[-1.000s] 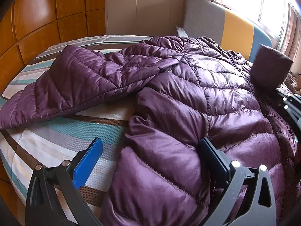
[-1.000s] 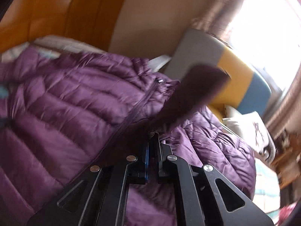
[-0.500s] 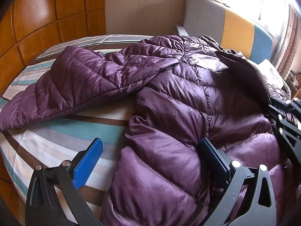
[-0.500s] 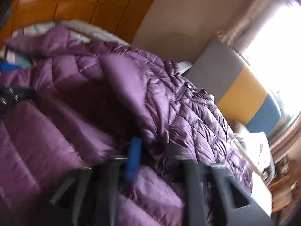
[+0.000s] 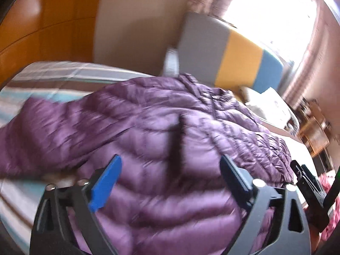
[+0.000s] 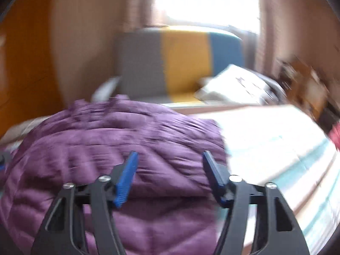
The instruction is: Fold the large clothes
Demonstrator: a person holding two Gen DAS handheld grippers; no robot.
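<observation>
Purple puffer jacket (image 5: 161, 131) fills frame centre on striped bed (image 6: 276, 140); left tongs (image 5: 170, 182) and right tongs (image 6: 167, 176) both closing, pads clear of fabric, gripping nothing.

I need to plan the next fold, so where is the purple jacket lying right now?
In both wrist views the purple jacket lies spread on the striped bed, in front of the grey, yellow and blue sofa.

**Count of things in view**

One purple quilted puffer jacket (image 5: 161, 131) lies on one striped bed cover (image 5: 53, 78). Two black two-finger grippers with blue pads: the left gripper (image 5: 170, 182) and the right gripper (image 6: 170, 176). Far off, one grey, yellow and blue padded headboard (image 6: 180, 61), and one white pillow (image 6: 235, 85) at far right.
</observation>
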